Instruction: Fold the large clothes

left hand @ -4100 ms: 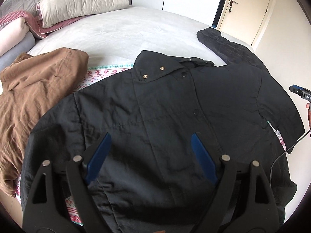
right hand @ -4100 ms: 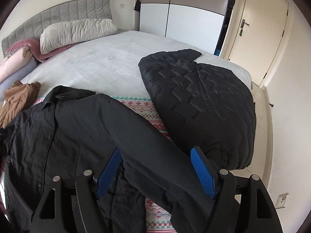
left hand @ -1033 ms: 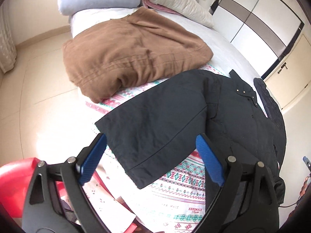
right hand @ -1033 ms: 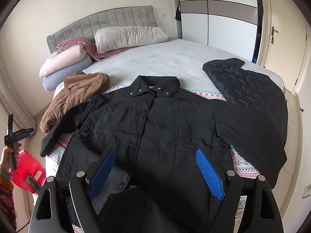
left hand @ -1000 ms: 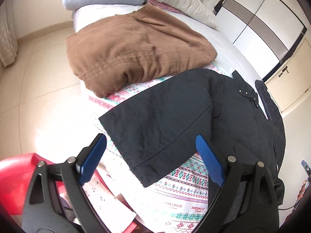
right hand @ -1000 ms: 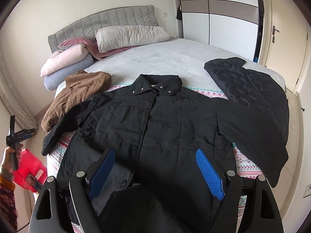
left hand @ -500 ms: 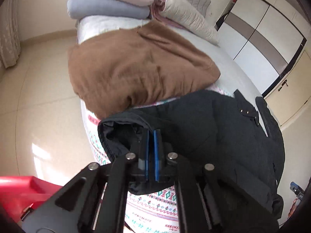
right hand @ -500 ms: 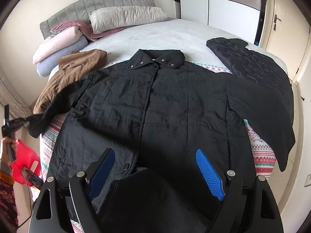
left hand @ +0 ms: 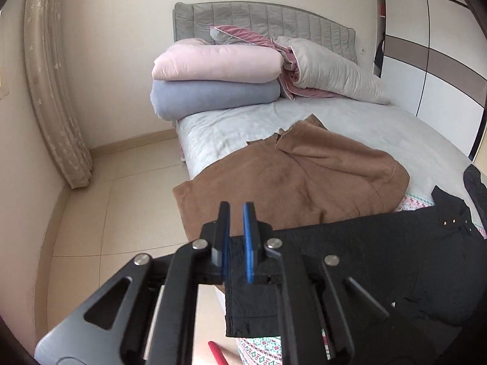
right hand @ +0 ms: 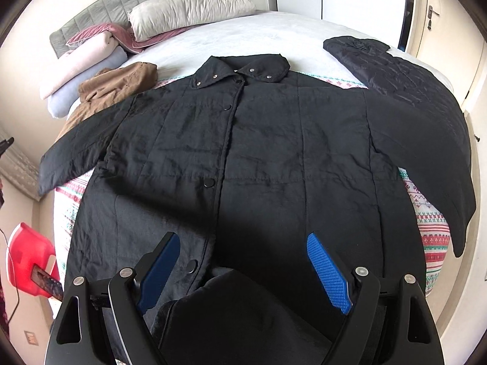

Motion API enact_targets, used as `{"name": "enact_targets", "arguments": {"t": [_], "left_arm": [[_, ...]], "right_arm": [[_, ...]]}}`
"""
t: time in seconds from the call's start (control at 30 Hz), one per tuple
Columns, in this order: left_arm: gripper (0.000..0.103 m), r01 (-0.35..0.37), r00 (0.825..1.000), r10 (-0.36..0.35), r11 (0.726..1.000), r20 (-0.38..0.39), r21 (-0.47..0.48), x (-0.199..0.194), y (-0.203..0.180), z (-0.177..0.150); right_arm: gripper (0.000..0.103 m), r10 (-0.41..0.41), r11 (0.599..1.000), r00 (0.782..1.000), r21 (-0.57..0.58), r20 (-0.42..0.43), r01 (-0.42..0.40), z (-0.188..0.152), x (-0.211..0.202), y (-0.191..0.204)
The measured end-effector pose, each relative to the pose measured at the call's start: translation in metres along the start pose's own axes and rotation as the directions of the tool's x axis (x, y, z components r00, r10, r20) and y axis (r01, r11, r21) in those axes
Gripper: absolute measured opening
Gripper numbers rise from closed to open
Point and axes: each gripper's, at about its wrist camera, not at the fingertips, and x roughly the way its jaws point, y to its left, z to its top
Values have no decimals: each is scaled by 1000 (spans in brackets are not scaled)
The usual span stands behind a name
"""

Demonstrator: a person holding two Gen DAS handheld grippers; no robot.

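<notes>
A large black quilted jacket [right hand: 261, 152] lies front up on the bed, collar toward the headboard, sleeves spread out. My left gripper [left hand: 236, 231] is shut on the cuff of the jacket's left sleeve [left hand: 252, 304], lifted off the bed edge; the sleeve [left hand: 380, 258] runs right toward the collar. That sleeve also shows in the right wrist view [right hand: 76, 152]. My right gripper [right hand: 243, 273] is open and empty above the jacket's hem, where a flap of black fabric [right hand: 243, 313] lies folded up.
A brown garment [left hand: 304, 179] lies beside the jacket. A second black quilted jacket [right hand: 395, 70] lies on the bed's right side. Folded pink and blue blankets [left hand: 213, 82] and a pillow [right hand: 188, 12] sit by the headboard. A red object [right hand: 27, 261] stands on the floor at left.
My left gripper has closed on the sleeve cuff and lifted it, tilting up toward the headboard. My right gripper has moved lower and closer over the jacket's hem.
</notes>
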Motion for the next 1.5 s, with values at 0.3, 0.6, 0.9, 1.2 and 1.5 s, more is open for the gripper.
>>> {"name": "enact_targets", "arguments": {"t": [0.3, 0.6, 0.9, 1.2, 1.5], "left_arm": [[76, 237, 952, -222, 970, -212, 49, -20, -81, -81], [82, 446, 839, -420, 895, -344, -5, -64, -161, -152], [82, 582, 667, -521, 810, -532, -64, -101, -188, -240], [72, 663, 405, -602, 711, -688, -233, -117, -195, -314], [9, 698, 319, -753, 598, -575, -395, -155, -179, -292]], "right_arm": [[87, -54, 996, 997, 70, 63, 50, -7, -38, -42], [87, -201, 935, 976, 312, 80, 167, -37, -81, -173], [87, -94, 960, 995, 268, 26, 84, -103, -83, -200], [87, 110, 837, 994, 540, -6, -89, -181, -44, -251], [8, 402, 670, 911, 647, 95, -363, -205, -42, -249]]}}
